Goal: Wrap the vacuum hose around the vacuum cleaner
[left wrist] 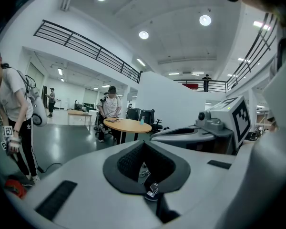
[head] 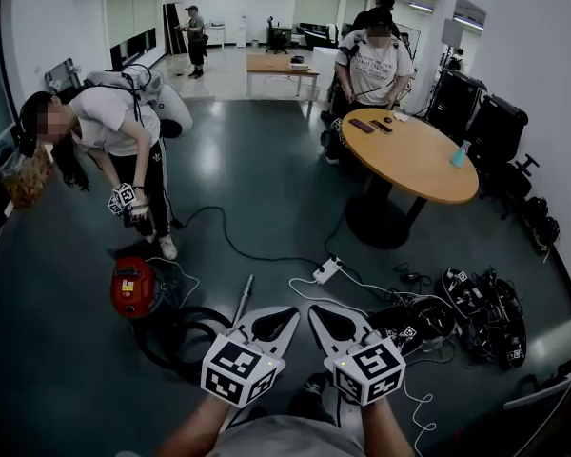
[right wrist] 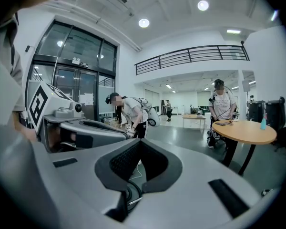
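The vacuum hose (head: 198, 310) lies on the floor in loose black loops, just beside the red vacuum cleaner (head: 133, 287) and between it and the left hand-held gripper (head: 278, 320). It is judged to be a soft, ribbed, springy hose: light, easily bent, and likely to uncoil unless kept under tension. The best hold is therefore probably the rigid metal wand (head: 244, 298) at its end, or the hose just behind that wand, where the jaws can close on a firm section. The canister looks heavy enough to stand in place while the hose is led around it. In the head view the wand's long axis runs from near the left hand-held gripper up and slightly right, away from the wearer; the hose itself has no single direction, since it curls. Which way the canister faces cannot be told. Both the left and the right hand-held gripper (head: 331, 320) are fully closed with nothing between the jaws, and sit side by side above the floor, apart from the hose. Another person (head: 114, 127) bends over the canister.
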{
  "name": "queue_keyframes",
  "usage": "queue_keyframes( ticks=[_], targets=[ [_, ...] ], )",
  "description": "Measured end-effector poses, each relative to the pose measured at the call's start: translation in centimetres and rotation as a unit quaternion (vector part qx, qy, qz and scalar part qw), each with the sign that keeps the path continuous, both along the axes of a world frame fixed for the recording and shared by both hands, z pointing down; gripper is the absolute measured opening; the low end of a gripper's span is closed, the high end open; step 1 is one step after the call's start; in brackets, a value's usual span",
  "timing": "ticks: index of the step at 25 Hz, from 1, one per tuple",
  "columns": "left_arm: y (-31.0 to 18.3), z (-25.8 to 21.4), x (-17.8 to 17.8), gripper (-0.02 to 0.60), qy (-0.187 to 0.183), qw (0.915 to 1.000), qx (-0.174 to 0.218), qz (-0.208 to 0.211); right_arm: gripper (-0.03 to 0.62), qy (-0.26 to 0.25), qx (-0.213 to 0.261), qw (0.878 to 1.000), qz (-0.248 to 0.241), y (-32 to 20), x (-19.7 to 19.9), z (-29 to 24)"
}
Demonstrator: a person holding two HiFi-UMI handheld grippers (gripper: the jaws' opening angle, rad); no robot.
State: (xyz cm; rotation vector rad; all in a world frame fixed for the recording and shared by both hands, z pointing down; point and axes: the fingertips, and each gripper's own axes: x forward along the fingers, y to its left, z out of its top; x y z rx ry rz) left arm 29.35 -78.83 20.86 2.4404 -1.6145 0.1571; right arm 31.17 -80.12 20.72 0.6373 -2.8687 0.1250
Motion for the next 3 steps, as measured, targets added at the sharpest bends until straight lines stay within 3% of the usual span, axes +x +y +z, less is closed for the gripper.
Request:
queue_keyframes(
  ticks=[3],
  targets=[
    [0.48, -0.22, -0.29, 0.008, -0.001, 1.0, 0.002, -0.002, 0.003, 0.0, 0.002, 1.0, -0.002, 0.52, -0.36, -0.18]
  ],
)
